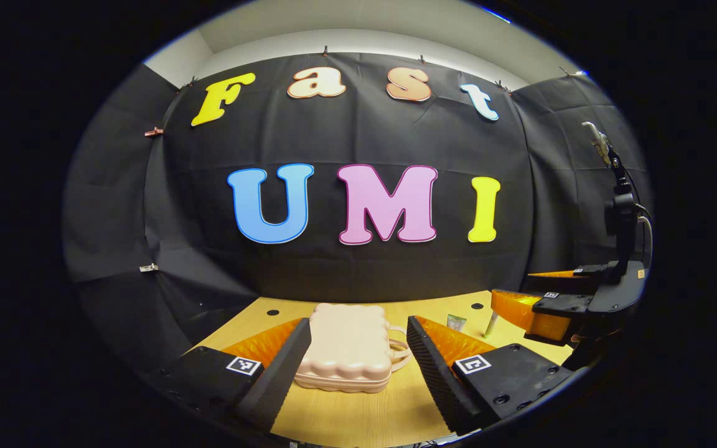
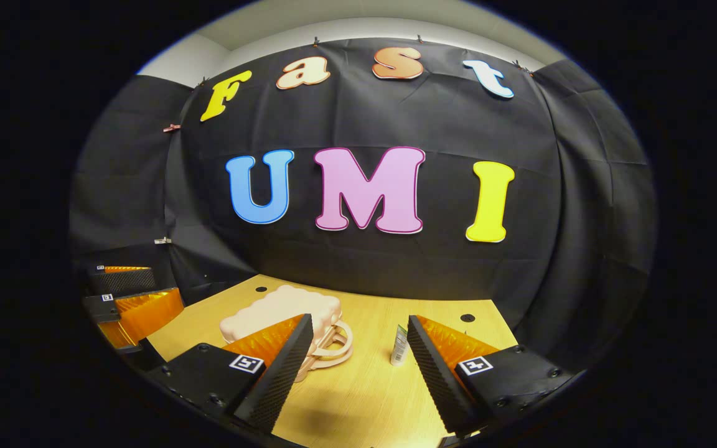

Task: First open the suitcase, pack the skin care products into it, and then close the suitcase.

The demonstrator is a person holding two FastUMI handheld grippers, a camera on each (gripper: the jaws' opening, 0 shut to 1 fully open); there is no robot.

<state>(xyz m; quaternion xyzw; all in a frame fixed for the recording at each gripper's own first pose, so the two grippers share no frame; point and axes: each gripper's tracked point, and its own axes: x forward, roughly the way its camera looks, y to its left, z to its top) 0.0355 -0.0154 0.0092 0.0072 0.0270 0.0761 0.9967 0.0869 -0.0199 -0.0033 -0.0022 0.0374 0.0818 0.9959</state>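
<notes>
The small pale-pink hard-shell suitcase (image 1: 347,345) with a scalloped outline lies flat and closed on the light wooden table (image 1: 358,410), its twin loop handles (image 1: 399,352) pointing toward 3 o'clock in the left gripper view. The left tool (image 1: 358,354) hangs above the table with its fingers spread wide, the case framed between them but not touched. The right tool (image 2: 358,354) is likewise spread and holds nothing; just beside its right finger, at about 5 o'clock from the case, stands a small upright skin care tube (image 2: 399,344), pale with a greenish band, though the fisheye blur makes its cap hard to read. The case looks like rigid moulded plastic, light and smooth, so it will probably slide when pushed; one tool should steady the lower shell while the other lifts the lid at the handle-side seam. The tube looks light, slightly soft and easily toppled; pinching it mid-body across its narrow width seems safest.
</notes>
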